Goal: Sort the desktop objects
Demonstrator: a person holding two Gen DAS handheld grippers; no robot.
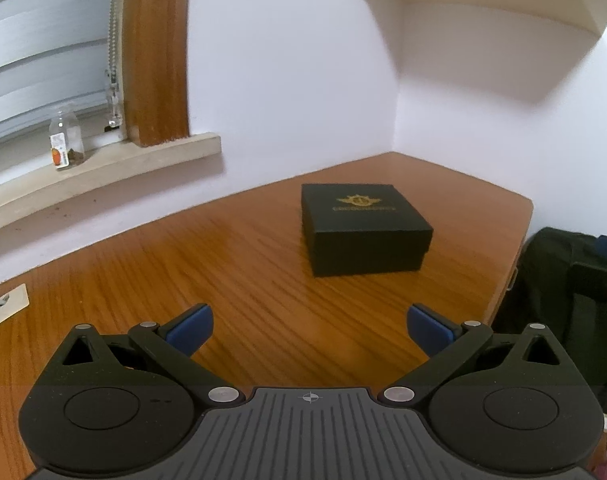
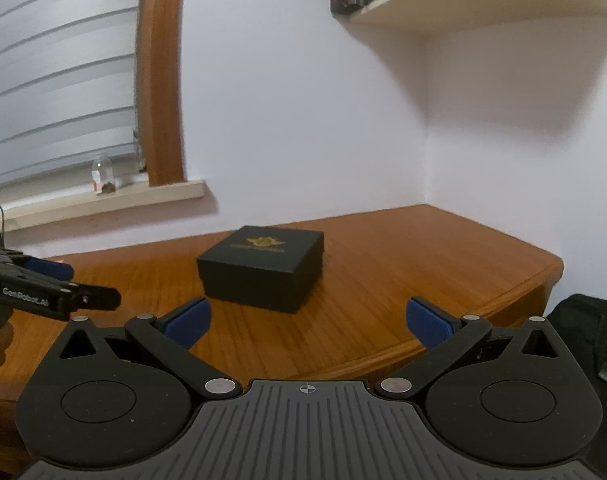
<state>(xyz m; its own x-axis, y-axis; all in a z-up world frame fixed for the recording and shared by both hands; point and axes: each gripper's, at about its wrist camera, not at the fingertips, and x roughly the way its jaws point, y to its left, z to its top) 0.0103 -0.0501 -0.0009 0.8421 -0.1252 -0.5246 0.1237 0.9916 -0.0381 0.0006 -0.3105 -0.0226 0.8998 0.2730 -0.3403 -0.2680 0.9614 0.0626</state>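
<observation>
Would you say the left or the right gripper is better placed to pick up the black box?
Probably the left. The box lies almost straight ahead of the open left gripper. From the open right gripper it sits off to the left.

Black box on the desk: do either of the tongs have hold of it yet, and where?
Nothing is held. Both the left tongs and the right tongs are open and empty, short of the black box, which sits closed on the desk.
</observation>
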